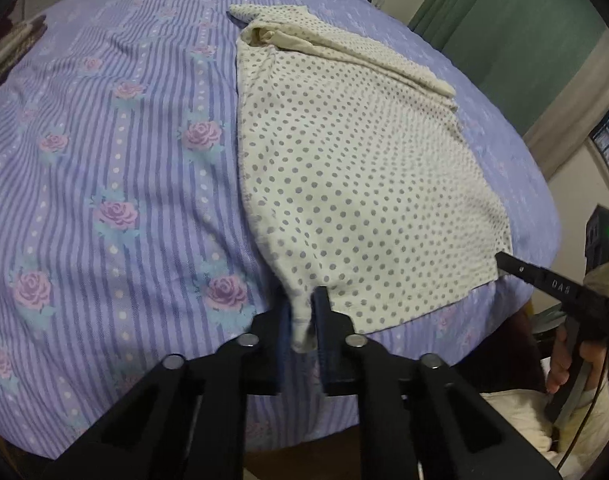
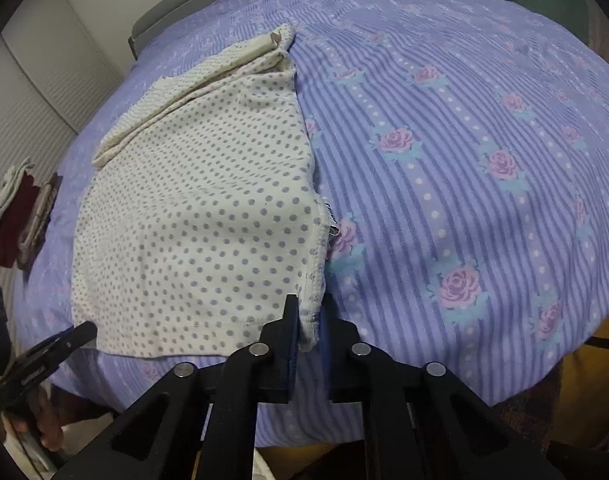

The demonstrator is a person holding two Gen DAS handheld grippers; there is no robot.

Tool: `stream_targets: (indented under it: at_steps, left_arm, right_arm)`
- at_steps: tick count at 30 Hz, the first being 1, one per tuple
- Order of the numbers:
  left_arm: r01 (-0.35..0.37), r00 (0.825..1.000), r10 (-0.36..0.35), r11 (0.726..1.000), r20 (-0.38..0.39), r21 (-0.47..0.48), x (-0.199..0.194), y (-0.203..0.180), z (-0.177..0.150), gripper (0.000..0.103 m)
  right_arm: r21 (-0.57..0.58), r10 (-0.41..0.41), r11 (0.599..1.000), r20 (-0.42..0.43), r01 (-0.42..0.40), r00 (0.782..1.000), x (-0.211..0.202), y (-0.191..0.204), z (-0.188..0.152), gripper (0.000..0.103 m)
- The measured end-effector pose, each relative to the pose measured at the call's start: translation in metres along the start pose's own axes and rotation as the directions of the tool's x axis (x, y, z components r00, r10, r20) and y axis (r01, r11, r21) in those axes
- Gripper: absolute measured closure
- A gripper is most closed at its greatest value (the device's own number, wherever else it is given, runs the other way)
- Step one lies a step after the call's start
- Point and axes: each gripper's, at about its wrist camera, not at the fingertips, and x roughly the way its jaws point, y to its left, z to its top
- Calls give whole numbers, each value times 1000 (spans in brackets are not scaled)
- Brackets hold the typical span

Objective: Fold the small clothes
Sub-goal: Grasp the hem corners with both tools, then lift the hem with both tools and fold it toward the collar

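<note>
- The left gripper (image 1: 303,316) has its jaws closed on the near left corner of the polka-dot garment (image 1: 344,168); a bunched tongue of cream fabric is pinched between the two black pads and hangs just below them.
- The right gripper (image 2: 309,322) has its jaws closed on the other near corner of the same garment (image 2: 200,216), clamped over the stitched side seam where it meets the hem.
- From the left jaws the garment runs away and to the right, lying mostly flat on the bed; from the right jaws it runs away and to the left.
- The far end of the garment, well beyond both pairs of jaws, is folded over on itself in a rumpled band, with the neck opening at its far corner.
- A small fabric label (image 2: 331,218) sticks out from the side seam, a little beyond the right jaws.
- The bed is covered by a lilac striped sheet (image 1: 104,140) printed with roses, which lies beneath both pairs of jaws.
- In the left wrist view the right gripper enters from the right edge, its tip at the garment's near right corner, with a hand (image 1: 566,364) on its handle.
- Far to the left of the right jaws, a small pile of folded clothes (image 2: 18,220), dark red and pale, sits at the bed's edge.
</note>
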Motion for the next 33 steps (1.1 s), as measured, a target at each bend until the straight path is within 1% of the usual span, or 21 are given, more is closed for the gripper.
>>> stream_targets:
  at_steps: [4, 5, 7, 9, 12, 14, 17, 19, 22, 26, 30, 33]
  left_arm:
    - [-20, 999, 19, 999, 39, 31, -26, -8, -1, 92]
    - [-25, 998, 23, 999, 52, 42, -33, -10, -2, 92]
    - [-43, 997, 39, 997, 62, 57, -43, -14, -1, 92]
    - [-50, 997, 47, 997, 63, 55, -47, -15, -1, 93]
    - [-73, 997, 72, 997, 28, 38, -42, -11, -2, 93]
    - [-92, 996, 92, 996, 2, 17, -35, -7, -3, 93]
    - [-93, 996, 93, 996, -4, -6, -34, -3, -3, 93]
    - [-99, 995, 99, 995, 14, -5, -41, -6, -1, 93]
    - [-84, 995, 85, 996, 53, -10, -58, -12, 3, 93]
    - [-64, 990, 66, 998, 123, -22, -84, -21, 14, 93]
    - [-32, 983, 40, 998, 181, -50, -108, -25, 38, 93]
    - [-48, 972, 51, 999, 230, -18, -117, -33, 64, 93]
  right_arm:
    - [1, 3, 1000, 42, -3, 999, -30, 4, -4, 94]
    - [2, 17, 1000, 51, -17, 999, -40, 5, -5, 94]
    - [-3, 32, 999, 70, -32, 997, -54, 7, -7, 95]
    - [-20, 30, 999, 72, -28, 997, -62, 11, -9, 95]
    - [-21, 15, 1000, 60, -14, 998, -59, 11, -8, 95]
    - [0, 12, 1000, 30, -12, 999, -51, 8, -8, 95]
    - [20, 15, 1000, 2, -15, 1000, -44, 8, -11, 95]
    - [27, 21, 999, 12, -21, 1000, -48, 9, -11, 95]
    - [41, 41, 998, 39, -43, 998, -60, 9, -7, 95]
    - [52, 51, 997, 98, -57, 994, -82, 13, 4, 95]
    - [62, 76, 994, 163, -87, 984, -102, 18, 20, 95]
    - [79, 86, 991, 226, -106, 970, -116, 21, 39, 95]
